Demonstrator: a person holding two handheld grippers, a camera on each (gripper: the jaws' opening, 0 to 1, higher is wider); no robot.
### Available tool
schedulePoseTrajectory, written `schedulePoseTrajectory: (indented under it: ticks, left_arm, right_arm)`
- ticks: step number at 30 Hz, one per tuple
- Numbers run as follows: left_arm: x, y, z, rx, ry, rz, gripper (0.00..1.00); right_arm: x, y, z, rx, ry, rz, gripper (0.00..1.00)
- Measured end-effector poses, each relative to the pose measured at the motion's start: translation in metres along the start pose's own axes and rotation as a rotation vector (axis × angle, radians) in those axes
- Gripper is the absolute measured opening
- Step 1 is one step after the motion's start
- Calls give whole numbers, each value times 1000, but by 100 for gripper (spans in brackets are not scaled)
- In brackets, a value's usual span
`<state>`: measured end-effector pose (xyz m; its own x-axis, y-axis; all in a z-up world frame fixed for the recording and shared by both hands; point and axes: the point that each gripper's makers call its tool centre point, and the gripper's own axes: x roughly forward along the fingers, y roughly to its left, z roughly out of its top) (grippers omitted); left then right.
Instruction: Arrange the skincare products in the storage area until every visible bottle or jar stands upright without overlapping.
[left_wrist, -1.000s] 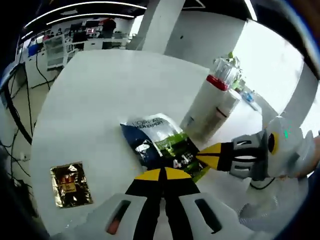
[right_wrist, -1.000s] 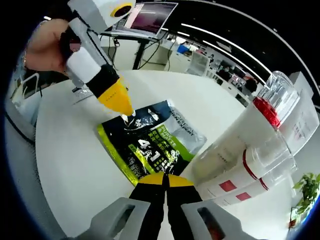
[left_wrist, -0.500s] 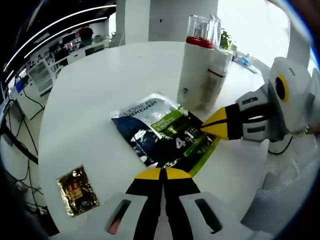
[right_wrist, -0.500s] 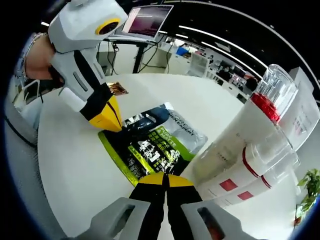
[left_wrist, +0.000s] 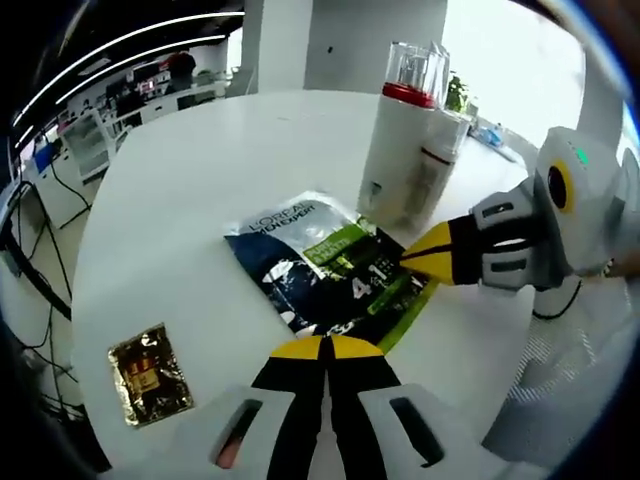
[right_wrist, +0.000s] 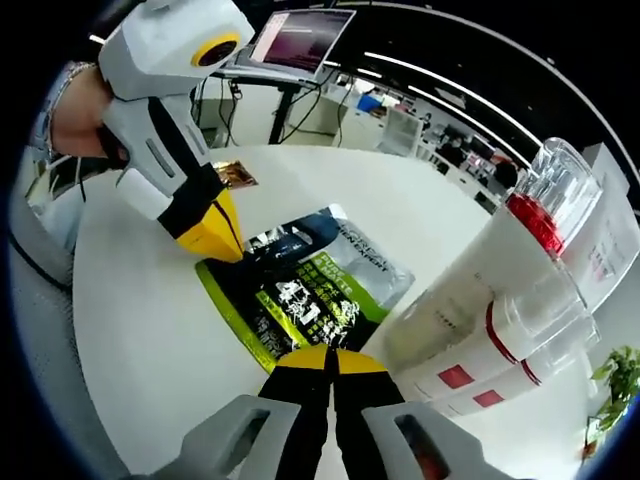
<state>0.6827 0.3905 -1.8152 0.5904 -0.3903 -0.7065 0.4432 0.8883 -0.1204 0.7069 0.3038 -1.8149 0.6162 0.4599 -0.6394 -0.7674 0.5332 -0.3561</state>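
A: What is lying on the table (left_wrist: 200, 160) right now?

B: A dark blue and green sachet (left_wrist: 325, 272) is lying flat near the middle of the white top; two tall white bottles (left_wrist: 405, 160) are standing upright just beside its far edge, close against each other, the nearer one wearing a red band and a clear cap. In the right gripper view the sachet (right_wrist: 300, 290) is sitting between the two grippers, and the bottles (right_wrist: 490, 300) are rising at the right.

A: And the grippers, what are they doing?

B: The left gripper (left_wrist: 325, 347) is hovering at the near edge of the sachet, its yellow tips pressed together with nothing between them; seen from the other side, that same gripper (right_wrist: 218, 240) is resting its closed point at the sachet's corner. The right gripper (right_wrist: 325, 358) is also showing its tips closed and empty, poised over the opposite edge; in the left gripper view it (left_wrist: 415, 262) is coming in from the right, its point touching or just above the sachet beside the bottles; I cannot tell which.

A: Anything else?

B: A small gold packet (left_wrist: 150, 373) is lying flat, well apart from the sachet; a hand (right_wrist: 85, 110) is gripping the left tool.
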Motion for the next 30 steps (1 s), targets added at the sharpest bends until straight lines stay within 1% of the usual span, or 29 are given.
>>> schedulePoseTrajectory:
  ticks: [4,10,16,21,24,25,27,30]
  left_arm:
    - [0,0,0,-7,-4,0,0]
    - [-1,-1,0,-5,-15,13,0]
    - [-1,0,0,-19,-20,17,0]
    - [-1,0,-1,-34,-40,26,0]
    - [-1,1,0,-71,-49,26,1]
    - [-1,1,0,-94,-49,25,1]
    - [-1,1,-2,-139,-34,9,0]
    - [-6,0,-1,-173,-29,-8,1]
  right_arm:
    - [0,-1,-1,43,0,9,0]
    - [0,0,0,26,0,8,0]
    - [0,0,-1,40,1,10,0]
    - [0,0,-1,38,0,10,0]
    - [0,0,-1,35,-4,8,0]
    - [0,0,0,30,-4,6,0]
    - [0,0,0,17,-2,1,0]
    - [0,0,0,-4,-1,-5,0]
